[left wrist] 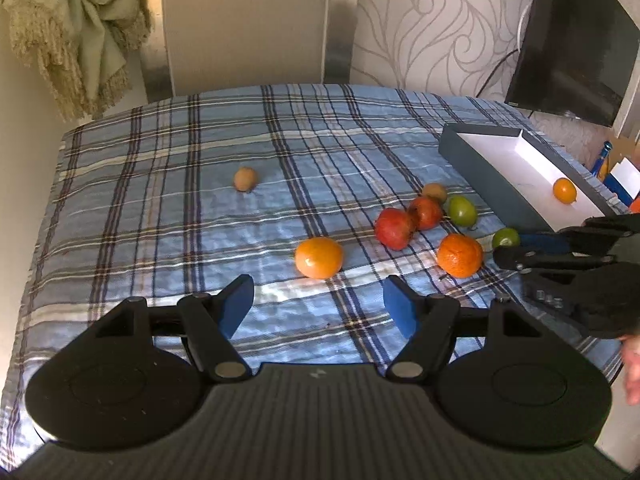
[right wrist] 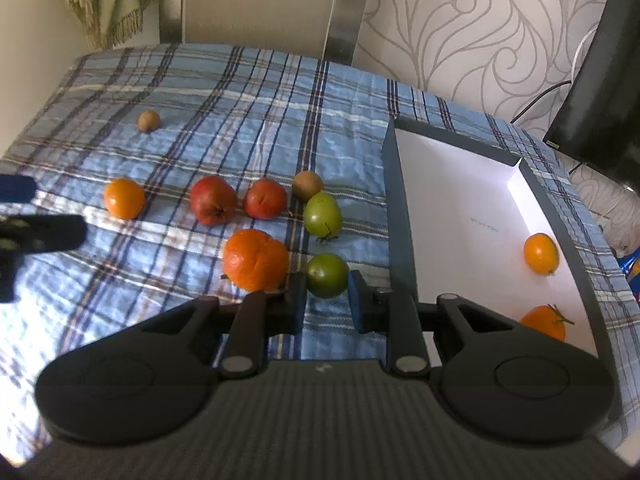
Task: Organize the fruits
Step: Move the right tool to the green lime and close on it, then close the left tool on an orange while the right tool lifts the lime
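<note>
We have the right gripper (right wrist: pixel 327 304) clamped on the green fruit (right wrist: pixel 327 275) at the box's (right wrist: pixel 400 216) nine o'clock for transfer, while our left gripper (left wrist: pixel 319 309) hangs apart, six o'clock of an orange (left wrist: pixel 319 257) on the counter (left wrist: pixel 160 200).

**Right jaws pinched in, left jaws wide**

The left gripper (left wrist: pixel 319 306) points forward and downward, its two blue pads (left wrist: pixel 237 306) standing well apart with nothing between them. The right gripper (right wrist: pixel 327 302) also tilts forward and down; its jaws are drawn close, the pads (right wrist: pixel 356 304) set on either side of a small green fruit (right wrist: pixel 327 275) and touching it. In the left wrist view the right gripper reaches in from the right edge, with part of a bare hand (left wrist: pixel 632 364) showing just below it.
</note>
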A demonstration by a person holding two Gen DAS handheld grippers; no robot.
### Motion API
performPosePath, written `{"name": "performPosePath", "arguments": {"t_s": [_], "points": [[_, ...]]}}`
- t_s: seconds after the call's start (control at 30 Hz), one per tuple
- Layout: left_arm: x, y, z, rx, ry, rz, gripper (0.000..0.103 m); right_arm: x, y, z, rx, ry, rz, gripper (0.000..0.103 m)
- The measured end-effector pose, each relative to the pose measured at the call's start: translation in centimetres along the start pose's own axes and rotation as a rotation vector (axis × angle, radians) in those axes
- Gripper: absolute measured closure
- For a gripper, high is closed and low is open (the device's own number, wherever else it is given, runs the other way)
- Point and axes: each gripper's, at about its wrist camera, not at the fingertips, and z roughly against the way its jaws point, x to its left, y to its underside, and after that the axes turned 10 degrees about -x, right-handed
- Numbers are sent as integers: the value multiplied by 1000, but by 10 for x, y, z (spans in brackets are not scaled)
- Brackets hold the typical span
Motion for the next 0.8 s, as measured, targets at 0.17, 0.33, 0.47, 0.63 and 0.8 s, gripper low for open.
{"name": "performPosePath", "arguments": {"t_s": [0.17,0.33,0.47,0.63,0.8], "points": [[-5,3,-10,5,9,-8,27,-7,-6,23,-12,-34,-57,78],[-7,3,-19,4,2,-6,27,-11,-13,49,-36,-90,-119,78],[-9,0,-29,-4,-15,-14,27,-13,-19,68,-65,-136,-161,78],[-8,-4,-43,-7,-21,-18,31,-9,-21,85,-97,-162,-162,78],[-6,-5,-60,22,-13,-5,43,-8,-17,95,-103,-172,-165,78]]}}
